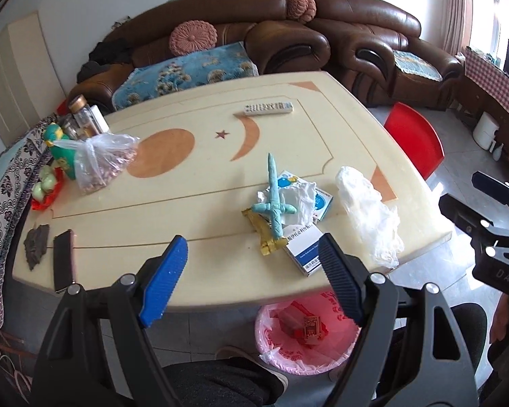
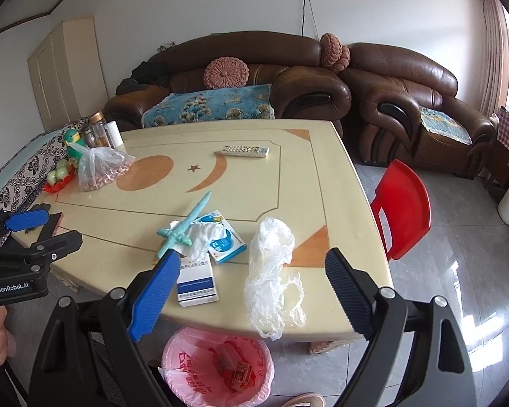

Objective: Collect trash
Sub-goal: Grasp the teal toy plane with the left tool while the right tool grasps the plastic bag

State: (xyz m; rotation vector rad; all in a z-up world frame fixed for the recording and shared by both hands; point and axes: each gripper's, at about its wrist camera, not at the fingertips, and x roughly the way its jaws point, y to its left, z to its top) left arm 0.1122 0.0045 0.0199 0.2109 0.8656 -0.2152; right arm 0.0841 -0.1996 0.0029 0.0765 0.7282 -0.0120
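two grippers: i hold left gripper [image 1: 251,264] and right gripper [image 2: 254,285] wide, empty
bin [image 2: 217,366]: pink-lined, under table [image 2: 288,176] edge
plastic bag [image 2: 271,271]: near edge, light, limp, slippery; i'd pinch a bunched fold
boxes: white box [image 2: 197,285], blue box [image 2: 225,240], stiff

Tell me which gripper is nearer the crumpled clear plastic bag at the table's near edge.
Right. The right gripper hangs open just in front of the clear plastic bag, which lies between its fingers in view. The left gripper, also open, sits off to the bag's left, facing the medicine boxes.
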